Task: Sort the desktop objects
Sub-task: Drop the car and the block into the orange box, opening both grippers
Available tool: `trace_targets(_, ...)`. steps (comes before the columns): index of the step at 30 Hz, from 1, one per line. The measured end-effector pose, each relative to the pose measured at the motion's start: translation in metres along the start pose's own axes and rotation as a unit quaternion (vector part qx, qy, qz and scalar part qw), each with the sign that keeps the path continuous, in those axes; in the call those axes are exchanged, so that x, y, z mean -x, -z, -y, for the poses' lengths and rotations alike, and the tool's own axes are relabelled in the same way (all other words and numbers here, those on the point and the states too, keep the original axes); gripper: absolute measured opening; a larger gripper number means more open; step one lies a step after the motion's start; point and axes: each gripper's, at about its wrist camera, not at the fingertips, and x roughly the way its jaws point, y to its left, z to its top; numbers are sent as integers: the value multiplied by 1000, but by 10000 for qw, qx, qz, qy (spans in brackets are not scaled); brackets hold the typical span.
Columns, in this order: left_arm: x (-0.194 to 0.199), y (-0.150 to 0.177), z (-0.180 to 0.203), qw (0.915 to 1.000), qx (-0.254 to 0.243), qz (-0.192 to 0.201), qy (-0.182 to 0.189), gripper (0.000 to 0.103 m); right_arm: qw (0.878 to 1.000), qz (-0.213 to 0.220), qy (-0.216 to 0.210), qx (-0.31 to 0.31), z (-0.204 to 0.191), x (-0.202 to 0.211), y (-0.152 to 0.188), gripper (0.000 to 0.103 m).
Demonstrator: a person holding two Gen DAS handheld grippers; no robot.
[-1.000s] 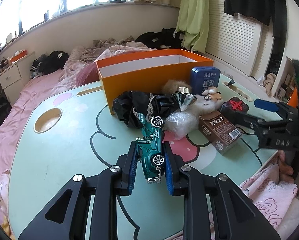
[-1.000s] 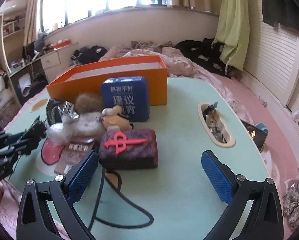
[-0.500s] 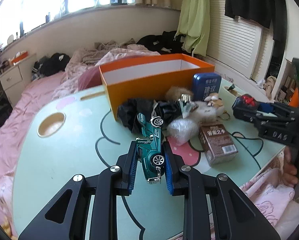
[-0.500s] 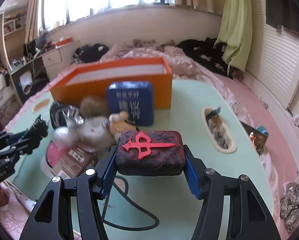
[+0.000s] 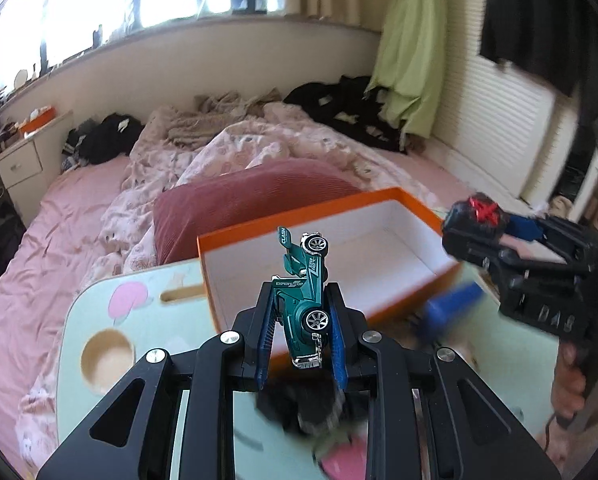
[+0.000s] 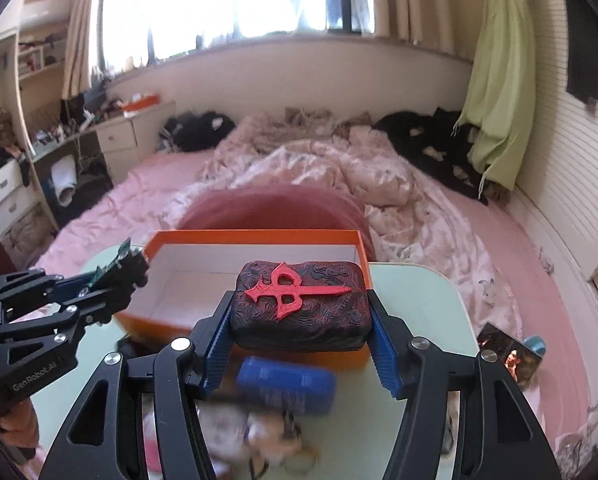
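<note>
- The green toy car [image 5: 304,300] was clamped between the blue pads of the left gripper [image 5: 301,332], nose down and tail up, so that it stood above the fingers; this grip across the narrow body was judged to keep it from swinging during carrying.
- The dark red-and-black case [image 6: 301,306], marked with a raised red emblem, was gripped at its two short ends by the right gripper [image 6: 299,340], its broad face kept upward and level.
- Both objects were held in the air over the near edge of the orange box [image 5: 379,248], apparently so that they could be dropped in together.
- The box stood at the far side of the pale green table [image 5: 99,320], against the bed; its white inside was seen to be empty wherever it was visible.
- A blue tin [image 6: 287,384] and blurred soft items were left on the table below the grippers, not yet sorted.
</note>
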Motion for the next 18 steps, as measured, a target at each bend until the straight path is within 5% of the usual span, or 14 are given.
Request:
trace_targets(7, -46, -7, -12, 9986, 298, -412, 169, 29, 9973, -642, -35, -341, 14, -53, -1, 62)
trace_targets(10, -30, 0, -16, 9984, 371, -207, 363, 35, 9982, -327, -119, -486, 19, -31, 7, 75)
trace_targets(15, 14, 21, -7, 9995, 31, 171, 263, 68, 9986, 242, -201, -433, 10, 26, 31, 86)
trace_targets(18, 35, 48, 5, 9992, -288, 102, 267, 68, 9986, 433, -226, -211, -2, 62, 63, 93)
